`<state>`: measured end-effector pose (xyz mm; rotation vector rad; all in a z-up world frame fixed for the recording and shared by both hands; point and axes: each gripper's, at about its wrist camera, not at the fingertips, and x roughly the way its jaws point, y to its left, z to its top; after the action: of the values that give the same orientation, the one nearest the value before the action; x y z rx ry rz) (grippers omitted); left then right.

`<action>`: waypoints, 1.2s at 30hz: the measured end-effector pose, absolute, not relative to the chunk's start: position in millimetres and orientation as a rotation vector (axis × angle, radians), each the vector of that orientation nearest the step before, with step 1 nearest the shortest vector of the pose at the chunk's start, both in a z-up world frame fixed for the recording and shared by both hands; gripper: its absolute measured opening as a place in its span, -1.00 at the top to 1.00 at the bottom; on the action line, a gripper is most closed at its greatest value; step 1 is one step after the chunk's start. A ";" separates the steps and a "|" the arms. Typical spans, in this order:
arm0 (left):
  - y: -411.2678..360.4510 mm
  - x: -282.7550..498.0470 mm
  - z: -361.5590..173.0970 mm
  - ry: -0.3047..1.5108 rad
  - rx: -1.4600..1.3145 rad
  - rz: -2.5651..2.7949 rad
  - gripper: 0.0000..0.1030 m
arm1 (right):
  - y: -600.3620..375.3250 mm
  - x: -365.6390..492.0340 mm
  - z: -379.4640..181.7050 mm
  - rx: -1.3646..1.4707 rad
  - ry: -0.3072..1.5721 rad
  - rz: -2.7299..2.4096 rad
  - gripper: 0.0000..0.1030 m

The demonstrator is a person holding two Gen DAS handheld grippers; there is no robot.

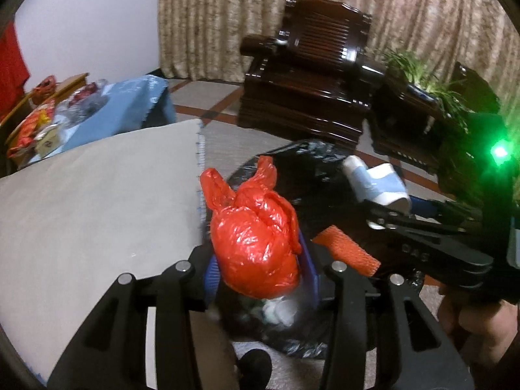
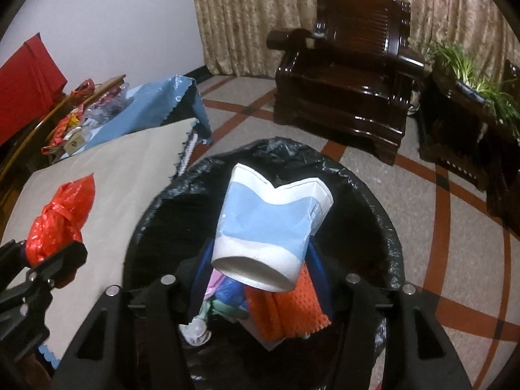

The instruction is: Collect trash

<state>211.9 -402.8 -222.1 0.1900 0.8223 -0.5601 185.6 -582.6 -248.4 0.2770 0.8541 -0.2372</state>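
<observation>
The left gripper (image 1: 256, 266) sits at the bottom centre of its own view with a knotted red bag (image 1: 255, 230) between its blue pads, which press on the bag's sides. The bag hangs over the near rim of the bin (image 1: 312, 162), a round bin lined with black plastic, just right of the grey-covered table (image 1: 97, 201).

In the right wrist view the right gripper (image 2: 260, 269) holds a crushed paper cup (image 2: 269, 224), blue and white, its mouth pinched flat toward the top of the frame and its base toward the camera. The jaws stand partly apart, about the cup's width. The cup is over the middle of the bin (image 2: 373, 195). Below it, inside the bin, lie an orange mesh sleeve (image 2: 286, 312), a blue wrapper, something pink and a pale green scrap; these are half hidden and hard to name.

In the left wrist view the right gripper enters from the right edge, a green light on it, with a hand (image 1: 471, 321) below it at lower right.

Behind stand a dark wooden armchair (image 2: 347, 74), a plant (image 2: 471, 74) on a dark stand at right, and beige curtains (image 2: 260, 16). At upper left a blue-clothed table (image 2: 152, 113) carries wrappers and packets.
</observation>
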 end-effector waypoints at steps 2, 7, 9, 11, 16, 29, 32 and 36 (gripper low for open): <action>-413.6 214.6 -232.5 0.828 0.202 -0.588 0.11 | -587.2 192.1 -259.7 0.269 0.877 -0.236 -0.18; -422.3 215.5 -254.4 0.834 0.244 -0.615 -0.20 | -597.0 189.8 -276.8 0.280 0.903 -0.257 -0.19; -422.1 217.9 -258.1 0.844 0.248 -0.611 -0.21 | -600.4 182.5 -277.9 0.302 0.899 -0.267 -0.20; -416.9 220.1 -261.2 0.856 0.243 -0.609 -0.22 | -603.6 176.1 -279.2 0.316 0.897 -0.278 -0.20; -406.2 218.6 -258.5 0.857 0.233 -0.599 -0.38 | -601.2 161.7 -271.3 0.344 0.880 -0.296 -0.20; -369.8 196.0 -222.0 0.820 0.210 -0.579 -0.63 | -561.7 138.0 -222.2 0.341 0.809 -0.281 -0.25; -358.5 190.4 -212.6 0.812 0.208 -0.573 -0.65 | -551.7 129.2 -208.4 0.344 0.796 -0.277 -0.25; -334.5 180.5 -188.3 0.803 0.197 -0.551 -0.71 | -536.8 113.2 -187.3 0.349 0.769 -0.284 -0.35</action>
<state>180.5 -334.5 -188.3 0.1965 0.8033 -0.5514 113.2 -536.8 -187.3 0.3488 0.7686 -0.2841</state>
